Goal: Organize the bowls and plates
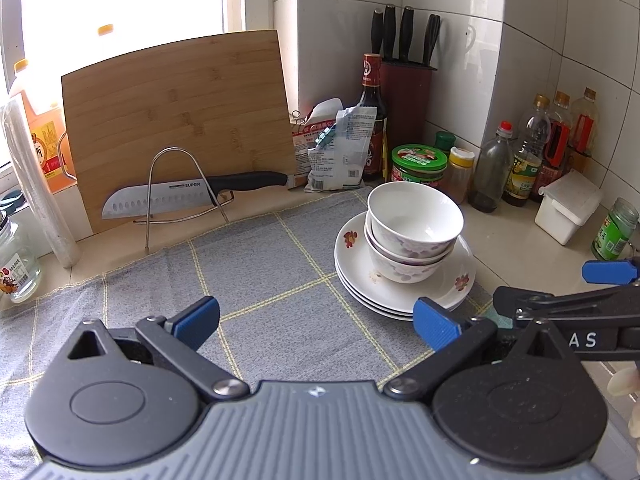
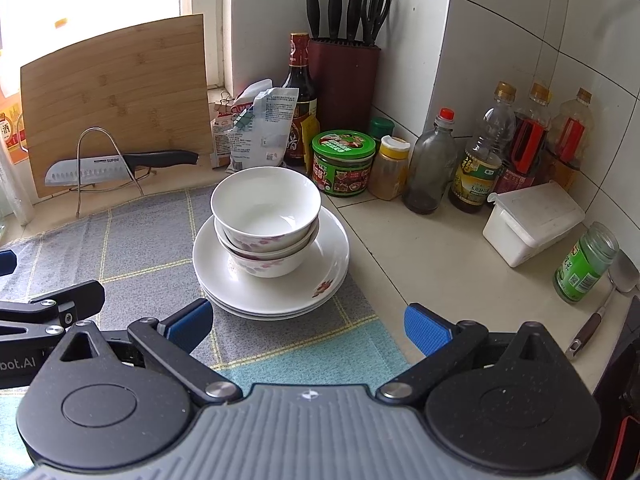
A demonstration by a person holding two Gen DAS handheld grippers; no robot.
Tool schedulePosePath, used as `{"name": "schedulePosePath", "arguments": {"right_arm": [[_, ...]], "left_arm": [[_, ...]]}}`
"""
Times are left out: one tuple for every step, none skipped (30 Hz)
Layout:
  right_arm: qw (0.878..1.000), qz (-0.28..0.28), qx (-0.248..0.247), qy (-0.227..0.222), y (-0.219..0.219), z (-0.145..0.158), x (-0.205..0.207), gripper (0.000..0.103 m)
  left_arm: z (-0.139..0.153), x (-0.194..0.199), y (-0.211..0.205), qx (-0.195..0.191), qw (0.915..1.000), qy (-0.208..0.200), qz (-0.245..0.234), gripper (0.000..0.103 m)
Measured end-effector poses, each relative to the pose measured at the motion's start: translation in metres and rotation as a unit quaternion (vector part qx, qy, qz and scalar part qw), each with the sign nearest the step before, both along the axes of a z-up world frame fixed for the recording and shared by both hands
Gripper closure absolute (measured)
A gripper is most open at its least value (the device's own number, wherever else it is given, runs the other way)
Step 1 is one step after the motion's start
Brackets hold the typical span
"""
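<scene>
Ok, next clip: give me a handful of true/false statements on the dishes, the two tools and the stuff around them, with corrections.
1. The bowls are nested and sit on the stacked plates. True.
2. The right tool is shut on the rim of a plate. False: its jaws are spread open and hold nothing, short of the stack.
3. The left tool is open and empty. True.
4. The kitchen knife lies flat on the grey cloth. False: it rests in a wire stand against the cutting board, off the cloth.
5. The plate stack sits on the cloth's edge, near the green-lidded jar. True.
</scene>
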State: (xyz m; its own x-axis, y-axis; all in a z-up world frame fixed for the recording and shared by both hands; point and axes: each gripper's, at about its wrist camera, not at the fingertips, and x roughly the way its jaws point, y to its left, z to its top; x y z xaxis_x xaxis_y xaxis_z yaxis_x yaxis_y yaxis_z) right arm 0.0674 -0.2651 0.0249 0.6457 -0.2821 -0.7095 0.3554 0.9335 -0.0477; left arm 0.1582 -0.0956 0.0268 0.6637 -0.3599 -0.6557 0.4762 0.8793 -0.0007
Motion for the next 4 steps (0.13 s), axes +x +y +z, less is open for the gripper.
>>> {"name": "schedulePosePath", "arguments": {"right_arm": [[1.000, 0.000, 0.000, 0.000, 0.0000, 0.0000, 0.0001, 0.000], [1.000, 0.000, 0.000, 0.000, 0.0001, -0.0001, 0.0001, 0.000], [1.000, 0.000, 0.000, 0.000, 0.0001, -0.0001, 0.0001, 0.000], [1.000, 0.000, 0.001, 0.000, 0.0001, 0.0002, -0.0001, 0.000]], "left_arm": [[0.0000, -0.0002, -0.0002, 0.000, 1.0000, 0.000, 0.000, 0.001], [0.0001, -0.0001, -0.0004, 0.000, 1.0000, 0.001, 0.000, 0.001], [0.0001, -0.0001, -0.0002, 0.000, 1.0000, 0.001, 0.000, 0.001], [0.0001, 0.0003, 0.0000, -0.001, 1.0000, 0.002, 0.000, 0.001]]}}
